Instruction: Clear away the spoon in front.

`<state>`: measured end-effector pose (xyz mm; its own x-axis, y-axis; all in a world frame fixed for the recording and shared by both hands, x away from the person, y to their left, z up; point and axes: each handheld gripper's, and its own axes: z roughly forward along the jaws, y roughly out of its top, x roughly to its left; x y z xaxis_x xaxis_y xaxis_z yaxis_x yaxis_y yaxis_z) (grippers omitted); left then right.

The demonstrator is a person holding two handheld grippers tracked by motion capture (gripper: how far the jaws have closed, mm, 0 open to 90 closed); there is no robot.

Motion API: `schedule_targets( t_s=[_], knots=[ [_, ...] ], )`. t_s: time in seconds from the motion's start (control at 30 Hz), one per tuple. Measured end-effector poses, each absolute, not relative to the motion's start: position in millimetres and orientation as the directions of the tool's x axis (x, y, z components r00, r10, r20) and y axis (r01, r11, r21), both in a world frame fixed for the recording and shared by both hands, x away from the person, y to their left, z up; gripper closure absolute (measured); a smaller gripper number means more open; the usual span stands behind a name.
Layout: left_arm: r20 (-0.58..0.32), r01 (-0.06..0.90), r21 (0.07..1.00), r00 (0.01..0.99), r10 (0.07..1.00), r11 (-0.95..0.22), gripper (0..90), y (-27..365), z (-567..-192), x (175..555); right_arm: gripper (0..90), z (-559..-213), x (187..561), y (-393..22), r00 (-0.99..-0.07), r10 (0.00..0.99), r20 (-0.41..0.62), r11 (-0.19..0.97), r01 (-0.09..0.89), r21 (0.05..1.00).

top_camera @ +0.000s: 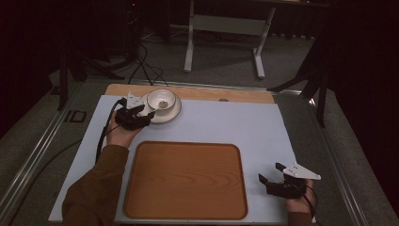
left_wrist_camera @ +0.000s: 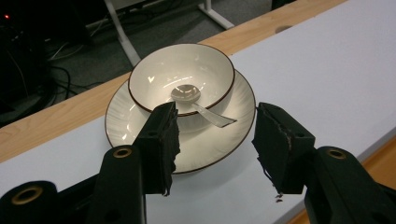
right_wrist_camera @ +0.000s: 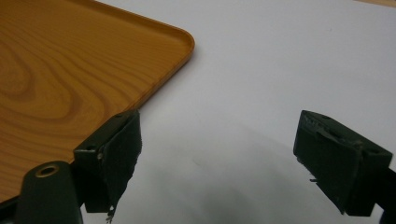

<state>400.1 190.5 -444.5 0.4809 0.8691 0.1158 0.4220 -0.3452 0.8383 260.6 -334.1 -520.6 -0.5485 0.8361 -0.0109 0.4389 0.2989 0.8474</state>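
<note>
Left gripper view: left gripper (left_wrist_camera: 212,140) is wide apart near the plate (left_wrist_camera: 219,144), bowl (left_wrist_camera: 182,74) and spoon (left_wrist_camera: 187,93). Next, I think, grab the plate. Right gripper (right_wrist_camera: 217,158) waits, wide apart too.

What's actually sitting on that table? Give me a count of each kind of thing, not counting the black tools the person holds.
Bowl: 1
Plate: 1
Spoon: 1, in the bowl, which sits on the plate
Wooden tray: 1
Total: 4
</note>
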Motion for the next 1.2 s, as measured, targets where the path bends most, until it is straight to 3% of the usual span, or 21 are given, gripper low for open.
schedule_targets(
  t_s=[0.37,0.9,1.2],
  knots=[
    [0.165,0.442,0.801,0.483,0.86,-0.402,57.0,180,-462,416,15.0,-520,261,-334,-0.549,0.836,-0.01,0.297,0.437,0.849],
    [0.228,0.47,0.756,0.463,0.857,-0.455,81.3,172,-463,429,15.0,-520,260,-336,-0.549,0.836,-0.008,0.292,0.432,0.854],
    [0.208,0.482,0.759,0.455,0.866,-0.437,83.5,174,-461,428,15.1,-520,260,-336,-0.548,0.837,-0.008,0.291,0.433,0.853]
  ],
)
